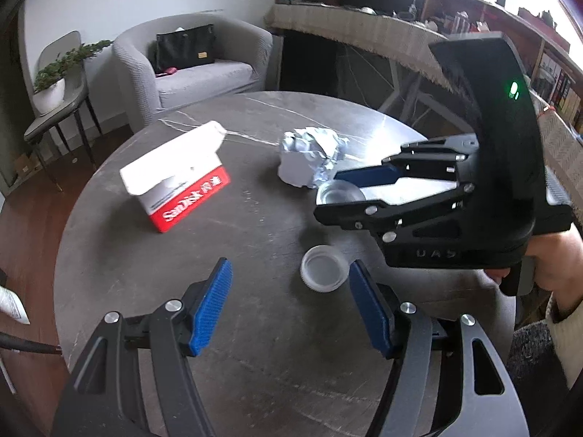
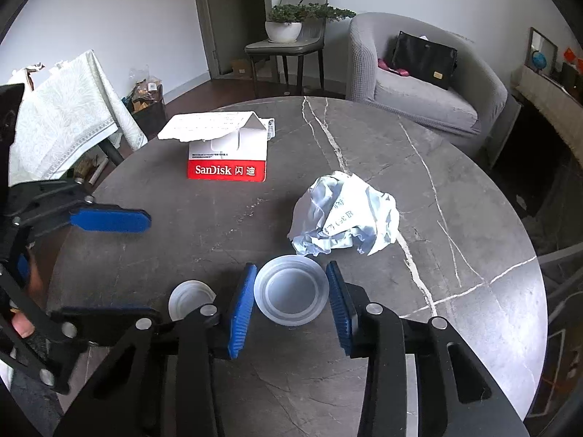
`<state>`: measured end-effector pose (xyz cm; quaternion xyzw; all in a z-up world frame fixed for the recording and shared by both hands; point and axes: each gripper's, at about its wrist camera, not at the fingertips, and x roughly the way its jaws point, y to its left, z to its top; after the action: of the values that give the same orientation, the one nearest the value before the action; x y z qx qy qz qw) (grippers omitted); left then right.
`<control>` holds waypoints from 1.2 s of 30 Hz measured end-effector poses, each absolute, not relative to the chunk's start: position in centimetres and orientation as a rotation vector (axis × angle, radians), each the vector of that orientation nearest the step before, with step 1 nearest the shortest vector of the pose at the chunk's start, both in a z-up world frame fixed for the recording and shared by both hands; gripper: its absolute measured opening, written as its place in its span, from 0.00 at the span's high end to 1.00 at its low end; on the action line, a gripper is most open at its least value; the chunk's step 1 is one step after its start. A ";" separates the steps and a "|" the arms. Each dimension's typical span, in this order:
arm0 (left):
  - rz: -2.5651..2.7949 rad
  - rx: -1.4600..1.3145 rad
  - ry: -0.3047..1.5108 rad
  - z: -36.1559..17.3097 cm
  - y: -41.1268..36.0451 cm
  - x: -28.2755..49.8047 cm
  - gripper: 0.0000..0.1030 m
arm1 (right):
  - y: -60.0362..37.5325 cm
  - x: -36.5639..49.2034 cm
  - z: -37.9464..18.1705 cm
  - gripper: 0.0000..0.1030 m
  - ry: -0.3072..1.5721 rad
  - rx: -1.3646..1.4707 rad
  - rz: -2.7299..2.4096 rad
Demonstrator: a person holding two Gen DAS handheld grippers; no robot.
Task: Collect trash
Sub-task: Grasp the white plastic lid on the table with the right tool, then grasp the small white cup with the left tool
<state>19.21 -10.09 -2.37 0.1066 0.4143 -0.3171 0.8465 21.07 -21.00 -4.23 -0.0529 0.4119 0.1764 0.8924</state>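
Right now, right gripper [image 2: 290, 304] jaws around plastic cup [image 2: 290, 294].

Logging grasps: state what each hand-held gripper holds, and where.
The right hand-held gripper holds a small plastic cup across its rim, pads on opposite sides. The left hand-held gripper is open, holding nothing.

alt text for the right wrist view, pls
The right tongs sit around a translucent cup on a round grey table, pads at its rim. A second cup stands to its left, crumpled paper and an open SanDisk box lie beyond, and the left tongs enter from the left.
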 end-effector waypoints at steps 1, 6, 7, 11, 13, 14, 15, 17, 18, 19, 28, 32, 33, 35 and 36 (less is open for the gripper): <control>-0.674 0.234 0.876 -2.4 -10.4 19.2 0.35 | -21.2 21.0 -4.1 0.61 0.853 -0.102 0.372; -0.695 0.281 0.880 -2.9 -12.0 18.9 0.42 | -22.3 20.9 -3.3 0.61 0.842 -0.051 0.405; -0.697 0.283 0.881 -2.9 -12.2 18.9 0.43 | -22.4 20.8 -3.2 0.61 0.840 -0.038 0.415; -0.698 0.299 0.885 -3.1 -12.8 18.9 0.51 | -22.7 20.3 -3.0 0.61 0.833 -0.036 0.431; -0.699 0.306 0.889 -3.2 -13.1 19.0 0.54 | -23.0 20.2 -2.8 0.61 0.824 -0.030 0.435; -0.699 0.313 0.893 -3.4 -13.4 19.0 0.55 | -23.0 20.1 -2.7 0.61 0.817 -0.028 0.431; -0.698 0.318 0.894 -3.5 -13.5 19.0 0.58 | -23.0 19.9 -2.6 0.61 0.811 -0.025 0.429; -0.688 0.335 0.890 -3.8 -13.9 18.9 0.65 | -23.1 19.7 -2.4 0.61 0.801 -0.015 0.424; -0.685 0.334 0.886 -3.8 -14.0 18.9 0.68 | -23.2 19.6 -2.4 0.61 0.799 -0.012 0.423; -0.682 0.329 0.886 -3.7 -14.0 18.9 0.68 | -23.3 19.5 -2.3 0.61 0.794 -0.005 0.420; -0.604 0.262 0.850 -2.6 -11.7 18.3 0.68 | -23.2 18.3 -1.4 0.61 0.748 0.030 0.388; -0.544 0.221 0.823 -1.7 -9.8 17.4 0.68 | -22.2 17.6 -1.1 0.61 0.729 0.033 0.388; -0.526 0.205 0.814 -1.5 -9.1 17.0 0.68 | -21.9 17.4 -1.1 0.61 0.727 0.030 0.389; -0.497 0.181 0.801 -1.1 -7.9 16.5 0.68 | -21.1 16.9 -1.1 0.61 0.722 0.026 0.393; -0.485 0.173 0.795 -0.8 -7.4 16.1 0.68 | -20.6 16.6 -1.1 0.61 0.722 0.023 0.398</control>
<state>16.08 -7.40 -0.83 0.0832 0.3826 -0.2333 0.8901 16.65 -20.55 -1.13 0.0113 0.3509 0.1932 0.9162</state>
